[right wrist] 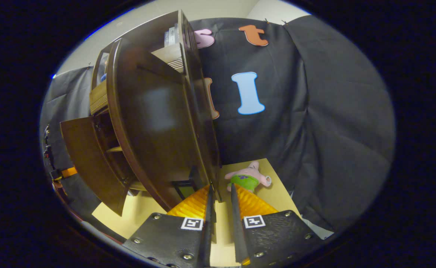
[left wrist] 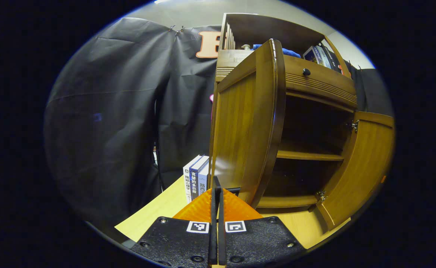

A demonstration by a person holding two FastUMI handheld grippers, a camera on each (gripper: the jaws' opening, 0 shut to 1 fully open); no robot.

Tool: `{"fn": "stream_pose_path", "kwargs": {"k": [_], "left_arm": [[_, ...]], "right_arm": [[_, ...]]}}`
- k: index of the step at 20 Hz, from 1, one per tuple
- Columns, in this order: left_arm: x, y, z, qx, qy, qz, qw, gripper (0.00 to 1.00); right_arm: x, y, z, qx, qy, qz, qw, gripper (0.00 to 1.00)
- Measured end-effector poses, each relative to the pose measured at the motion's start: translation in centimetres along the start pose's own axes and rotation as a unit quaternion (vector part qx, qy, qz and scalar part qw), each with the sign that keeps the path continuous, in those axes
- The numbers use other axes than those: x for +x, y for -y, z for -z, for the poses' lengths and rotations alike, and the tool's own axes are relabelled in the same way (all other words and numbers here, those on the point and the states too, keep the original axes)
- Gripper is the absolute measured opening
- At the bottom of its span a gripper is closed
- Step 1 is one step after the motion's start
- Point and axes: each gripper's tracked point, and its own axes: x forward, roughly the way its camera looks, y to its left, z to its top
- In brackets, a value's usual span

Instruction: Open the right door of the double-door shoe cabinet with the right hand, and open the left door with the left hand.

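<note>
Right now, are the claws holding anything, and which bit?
Right claw: nothing; its fingers stand apart beside the right door. Left claw: shut, low by the left door; whether it pinches anything cannot be told.

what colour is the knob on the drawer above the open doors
Black, a small round knob on the brown wooden drawer; clearest in the left gripper view.

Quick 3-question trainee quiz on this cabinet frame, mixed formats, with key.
1. True or false: the left door and right door are both open.
2. On the table ahead of the right gripper lies: A plush toy; B shoe; C mug.
3. Fill in: upright beside the cabinet, outside the left door, stand ___.
Key: 1 true; 2 A; 3 books.
</note>
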Motion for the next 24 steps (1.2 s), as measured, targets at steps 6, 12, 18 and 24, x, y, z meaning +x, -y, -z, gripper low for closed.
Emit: {"fn": "stream_pose_path", "kwargs": {"k": [6, 12, 18, 24], "left_arm": [[-0.1, -1.3, -0.1, -0.005, 0.001, -0.018, 1.000, 0.04], [0.1, -2.2, -0.2, -0.006, 0.007, -0.032, 0.999, 0.01], [0.0, -2.1, -0.2, 0.003, 0.007, -0.005, 1.000, 0.04], [0.2, -2.4, -0.4, -0.005, 0.014, -0.010, 1.000, 0.01]], "right_arm": [[0.0, 0.1, 0.2, 0.017, 0.006, 0.006, 1.000, 0.25], [0.0, 0.3, 0.8, 0.015, 0.001, 0.013, 1.000, 0.25], [-0.3, 0.5, 0.5, 0.010, 0.004, 0.017, 1.000, 0.25], [-1.0, 0.7, 0.8, 0.024, 0.008, 0.024, 0.999, 0.25]]}}
